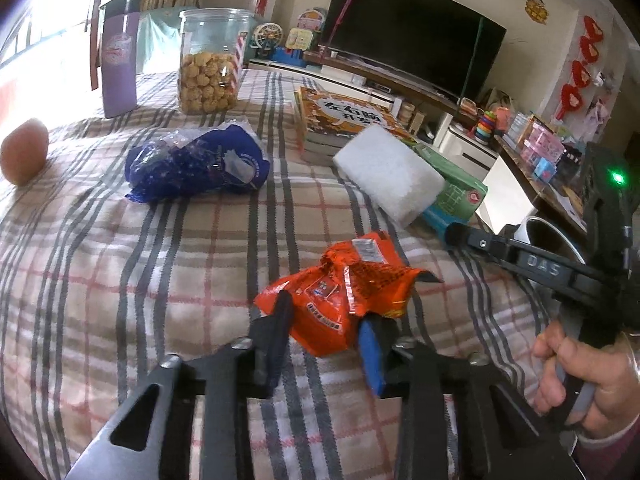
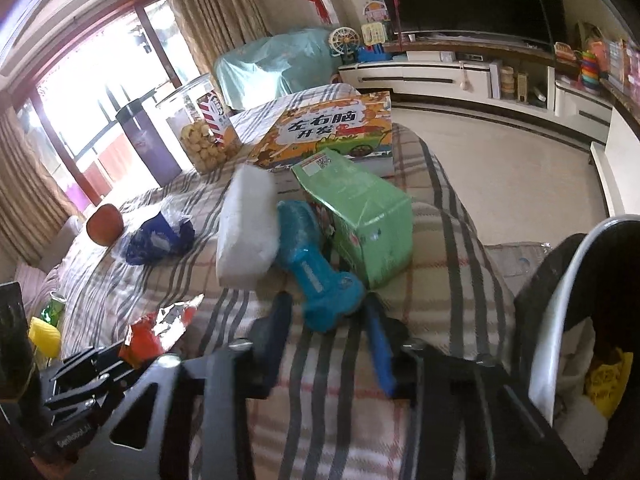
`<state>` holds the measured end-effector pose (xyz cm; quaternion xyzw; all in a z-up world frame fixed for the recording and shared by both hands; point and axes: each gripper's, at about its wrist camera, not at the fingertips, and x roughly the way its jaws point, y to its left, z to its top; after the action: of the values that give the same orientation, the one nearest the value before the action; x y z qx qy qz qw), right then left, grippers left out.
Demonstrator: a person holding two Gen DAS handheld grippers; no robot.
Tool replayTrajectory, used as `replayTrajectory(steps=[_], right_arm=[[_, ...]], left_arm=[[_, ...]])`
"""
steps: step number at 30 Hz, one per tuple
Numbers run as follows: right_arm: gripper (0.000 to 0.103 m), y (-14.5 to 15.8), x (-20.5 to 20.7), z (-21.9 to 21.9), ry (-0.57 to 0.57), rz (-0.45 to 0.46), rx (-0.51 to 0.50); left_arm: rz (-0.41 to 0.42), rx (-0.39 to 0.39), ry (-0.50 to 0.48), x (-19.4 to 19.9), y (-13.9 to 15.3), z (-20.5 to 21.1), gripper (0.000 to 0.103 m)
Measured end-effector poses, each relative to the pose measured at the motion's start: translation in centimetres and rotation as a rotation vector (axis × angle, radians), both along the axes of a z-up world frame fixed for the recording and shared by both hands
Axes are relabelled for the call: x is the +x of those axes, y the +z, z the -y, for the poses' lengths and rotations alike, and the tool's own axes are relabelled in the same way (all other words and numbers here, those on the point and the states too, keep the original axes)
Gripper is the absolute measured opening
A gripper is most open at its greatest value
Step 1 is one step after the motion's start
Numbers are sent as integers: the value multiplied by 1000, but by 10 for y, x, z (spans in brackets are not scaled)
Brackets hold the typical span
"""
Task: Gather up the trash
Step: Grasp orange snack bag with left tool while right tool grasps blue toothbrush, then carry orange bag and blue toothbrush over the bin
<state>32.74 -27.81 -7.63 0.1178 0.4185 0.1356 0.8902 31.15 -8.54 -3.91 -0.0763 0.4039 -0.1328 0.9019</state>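
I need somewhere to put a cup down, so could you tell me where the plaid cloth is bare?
Bare plaid cloth lies left of the crumpled orange snack wrapper, below the crumpled blue plastic bag. It is crowded on the right: white foam block, green carton, picture book.

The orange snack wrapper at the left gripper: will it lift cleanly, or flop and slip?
The orange wrapper looks crumpled, torn open and flat, so it is probably very light and floppy, sagging beyond the left gripper. Its glossy foil may slide between the fingers, which sit on either side of it. On the plaid cloth a push would likely crumple it.
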Motion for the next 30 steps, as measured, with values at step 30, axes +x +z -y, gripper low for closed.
replayTrajectory(steps=[30], right_arm=[[1,22,-99,-3,69,60,46]], left_arm=[[27,-27,-16,-58,12,-3,2]])
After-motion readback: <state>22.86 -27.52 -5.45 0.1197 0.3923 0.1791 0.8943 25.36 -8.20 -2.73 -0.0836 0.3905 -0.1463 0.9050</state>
